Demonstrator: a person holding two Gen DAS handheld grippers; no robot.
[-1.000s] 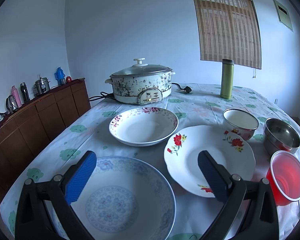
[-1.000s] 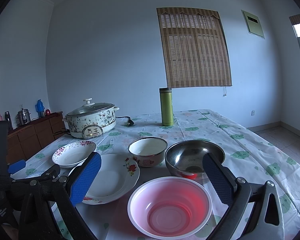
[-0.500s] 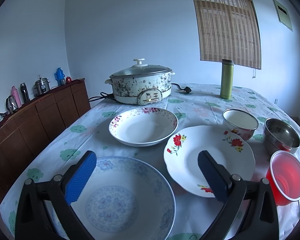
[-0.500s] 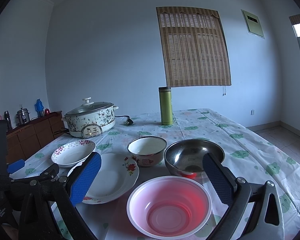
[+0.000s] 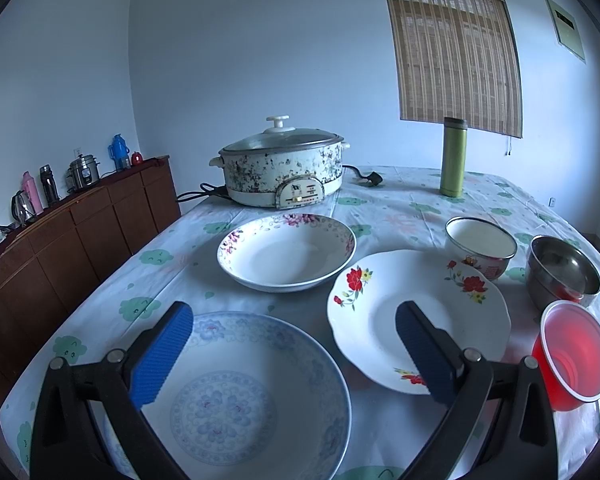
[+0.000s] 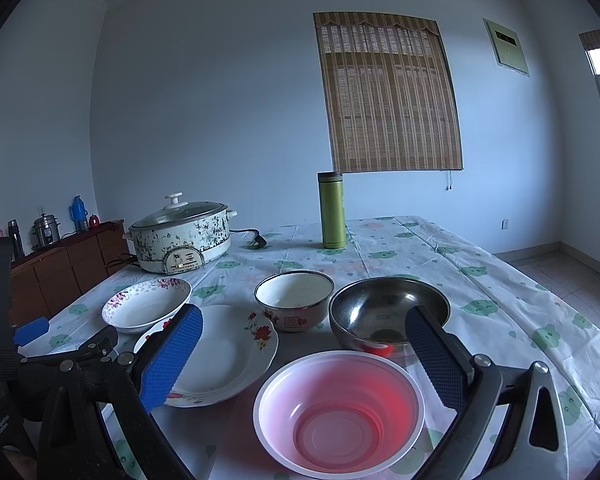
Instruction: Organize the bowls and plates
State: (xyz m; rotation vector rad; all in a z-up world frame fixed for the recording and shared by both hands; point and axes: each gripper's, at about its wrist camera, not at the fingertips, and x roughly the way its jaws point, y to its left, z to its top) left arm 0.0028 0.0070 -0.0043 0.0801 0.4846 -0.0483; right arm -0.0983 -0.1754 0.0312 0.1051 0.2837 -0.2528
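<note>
— While both grippers hang wide apart and empty, which piece would you take first?
— I'd judge the plates. The left gripper [image 5: 294, 354] hovers over the blue-patterned plate [image 5: 236, 396] at the near edge of the table [image 5: 404, 200], with the red-flower plate [image 5: 418, 316] just beside it on the right and the pink-rimmed dish [image 5: 286, 252] further back. Pinch a rim with one pad under the lip and one inside, lift level, and set the flatter pieces together.
— And the right gripper [image 6: 304, 356]?
— It hovers above the red plastic bowl [image 6: 338, 408]. The steel bowl [image 6: 388, 312] sits just behind that, with the enamel bowl [image 6: 294, 294] beside it. Those look likely to nest, smaller into larger, though the thin plastic may flex under a hard squeeze.
— What does each camera miss?
— Only the left wrist view shows the blue-patterned plate whole; from the right it is nearly hidden behind the other gripper. The right wrist view shows the red bowl's inside fully, which the left catches only at the frame's edge.
</note>
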